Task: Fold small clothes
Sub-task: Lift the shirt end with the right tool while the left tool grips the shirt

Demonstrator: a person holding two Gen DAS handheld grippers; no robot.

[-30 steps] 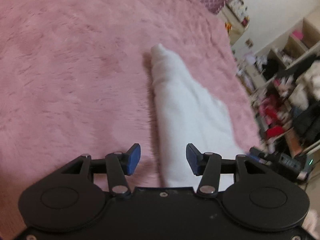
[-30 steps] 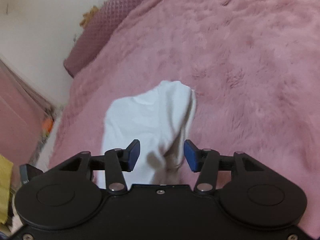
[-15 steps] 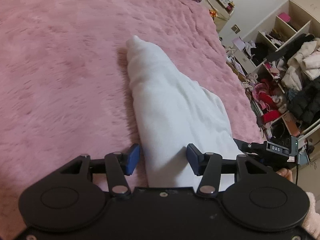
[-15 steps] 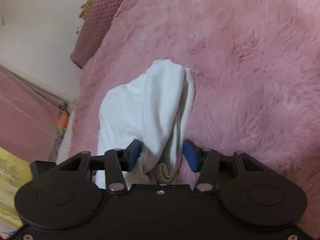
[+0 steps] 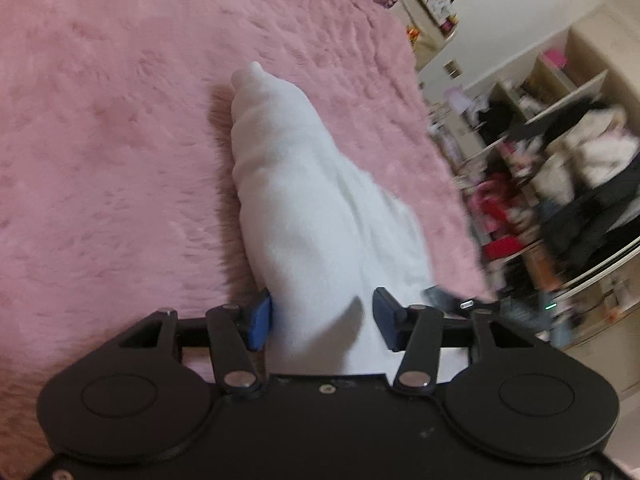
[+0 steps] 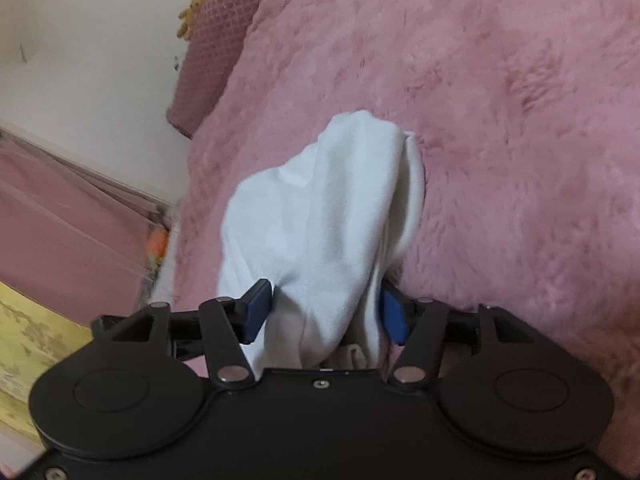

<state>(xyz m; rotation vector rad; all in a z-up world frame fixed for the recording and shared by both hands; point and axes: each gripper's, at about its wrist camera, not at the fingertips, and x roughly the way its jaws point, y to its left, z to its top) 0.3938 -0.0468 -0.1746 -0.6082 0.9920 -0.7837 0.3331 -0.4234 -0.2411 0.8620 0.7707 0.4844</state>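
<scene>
White cloth [image 5: 312, 216] is lying bunched lengthwise on the pink fluffy blanket [image 5: 112, 152]. The left gripper [image 5: 322, 320] is closing, the right gripper [image 6: 326, 306] widening, both spread around its near end. Each should be pinching a separate corner, not the bundle.

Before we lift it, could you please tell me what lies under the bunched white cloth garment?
The white cloth garment rests directly on the fluffy pink blanket, which shows all around it. Whatever lies beneath the cloth itself is covered.
</scene>
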